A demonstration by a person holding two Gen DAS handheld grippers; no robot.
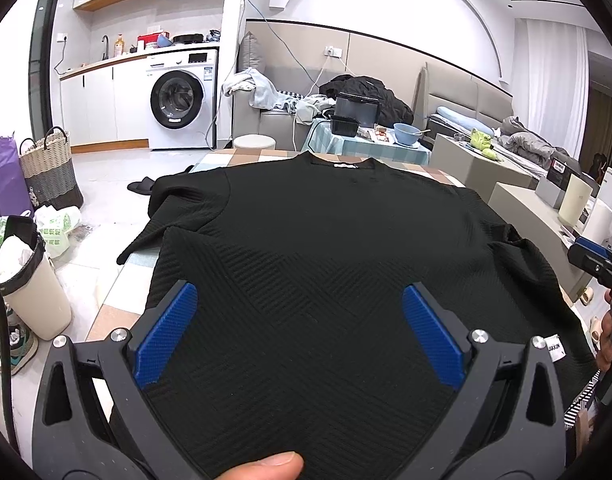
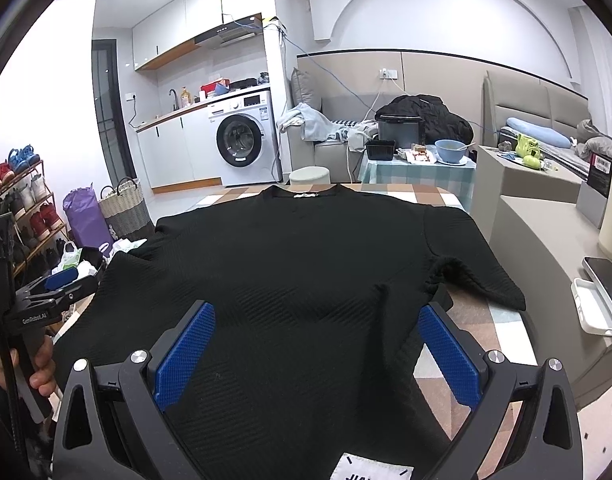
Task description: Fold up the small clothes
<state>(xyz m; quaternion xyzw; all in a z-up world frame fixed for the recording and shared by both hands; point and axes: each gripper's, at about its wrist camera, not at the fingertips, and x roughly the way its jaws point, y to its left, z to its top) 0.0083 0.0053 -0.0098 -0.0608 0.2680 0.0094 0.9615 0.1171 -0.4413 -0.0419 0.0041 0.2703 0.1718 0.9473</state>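
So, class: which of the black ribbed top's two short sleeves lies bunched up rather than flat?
The sleeve beside the right gripper: it is rumpled, while the opposite sleeve lies smoother.

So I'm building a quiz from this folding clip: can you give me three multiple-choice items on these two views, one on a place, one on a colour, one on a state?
1. Where does the shirt's collar lie?
A. At the table's far edge
B. At the near edge by the grippers
C. Hanging off the left side

2. What colour are the gripper finger pads?
A. Red
B. Blue
C. Green

3. How do both grippers stand?
A. Shut on a sleeve
B. Shut on the hem
C. Open, holding nothing

Answers:
1 A: the collar of the black shirt points away, toward the far edge of the table.
2 B: the pads are blue in both views.
3 C: the left gripper and right gripper have jaws spread wide above the fabric.
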